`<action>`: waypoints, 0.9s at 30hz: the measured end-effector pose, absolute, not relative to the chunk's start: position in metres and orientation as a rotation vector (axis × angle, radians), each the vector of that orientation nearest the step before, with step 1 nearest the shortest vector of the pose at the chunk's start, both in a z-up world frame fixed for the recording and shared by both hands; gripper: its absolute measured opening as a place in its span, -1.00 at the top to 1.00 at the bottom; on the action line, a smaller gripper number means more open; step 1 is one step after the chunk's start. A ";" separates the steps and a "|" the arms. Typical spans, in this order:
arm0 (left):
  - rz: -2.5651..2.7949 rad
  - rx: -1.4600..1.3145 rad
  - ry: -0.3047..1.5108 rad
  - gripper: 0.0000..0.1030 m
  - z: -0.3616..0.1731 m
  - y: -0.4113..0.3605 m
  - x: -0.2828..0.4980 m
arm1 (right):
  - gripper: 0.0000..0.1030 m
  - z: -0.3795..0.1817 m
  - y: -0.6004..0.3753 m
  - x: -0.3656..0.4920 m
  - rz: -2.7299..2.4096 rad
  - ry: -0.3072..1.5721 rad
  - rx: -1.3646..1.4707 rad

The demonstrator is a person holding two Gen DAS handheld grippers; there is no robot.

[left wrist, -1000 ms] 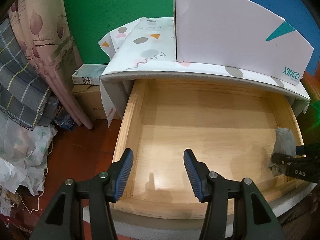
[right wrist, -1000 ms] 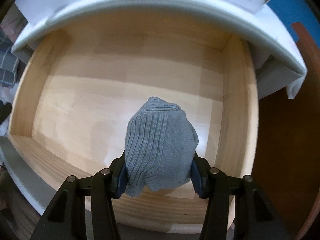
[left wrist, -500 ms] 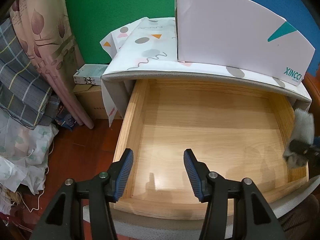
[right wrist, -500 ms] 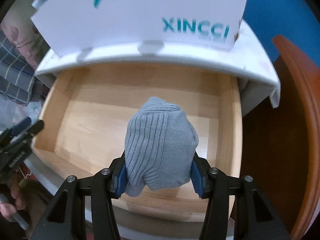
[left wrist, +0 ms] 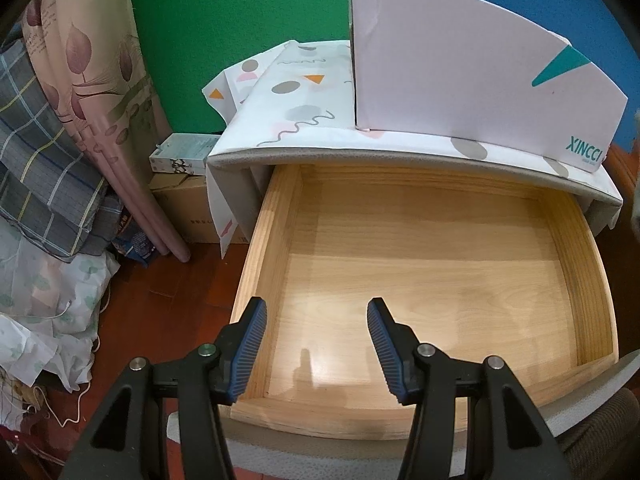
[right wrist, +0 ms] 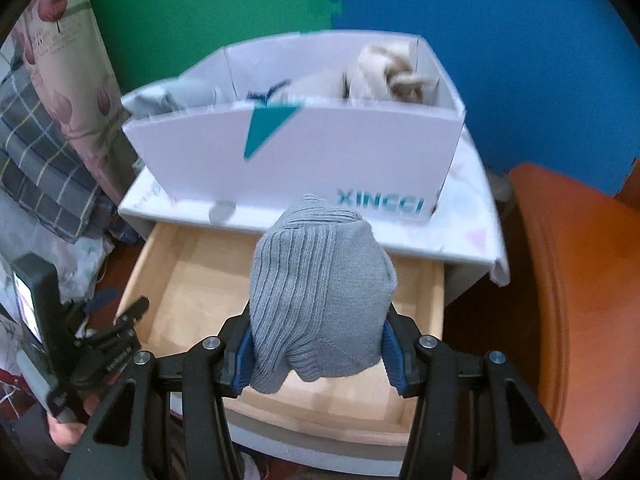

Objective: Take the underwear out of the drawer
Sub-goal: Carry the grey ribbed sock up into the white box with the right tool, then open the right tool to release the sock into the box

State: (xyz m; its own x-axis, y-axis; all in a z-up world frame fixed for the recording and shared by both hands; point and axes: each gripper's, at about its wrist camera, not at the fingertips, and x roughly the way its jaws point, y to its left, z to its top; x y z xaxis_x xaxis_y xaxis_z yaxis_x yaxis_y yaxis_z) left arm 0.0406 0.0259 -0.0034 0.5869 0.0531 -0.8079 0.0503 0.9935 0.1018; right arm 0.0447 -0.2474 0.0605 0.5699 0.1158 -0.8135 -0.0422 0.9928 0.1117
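Above the drawer (right wrist: 420,296), right claw (right wrist: 316,354) clamps grey underwear (right wrist: 320,292), left claw (left wrist: 316,344) parted

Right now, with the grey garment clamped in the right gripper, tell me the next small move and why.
Probably carry it forward and over the white divided box on the cabinet top, then release. The right gripper is shut on the grey ribbed underwear, already clear above the wooden drawer, whose visible floor looks bare. The box's compartments already hold other folded cloth. The left gripper is open and holds nothing.
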 end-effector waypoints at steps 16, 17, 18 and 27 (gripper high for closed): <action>0.018 0.112 0.938 -0.04 -0.003 0.029 0.040 | 0.05 0.145 -0.241 0.110 0.072 0.816 0.084; 0.019 0.112 0.938 -0.04 -0.003 0.029 0.040 | 0.05 0.149 -0.241 0.116 0.071 0.813 0.086; 0.019 0.111 0.938 -0.04 -0.003 0.029 0.040 | 0.05 0.153 -0.239 0.124 0.066 0.810 0.083; 0.021 0.109 0.939 -0.04 -0.003 0.030 0.040 | 0.03 0.150 -0.224 0.174 0.037 0.853 0.059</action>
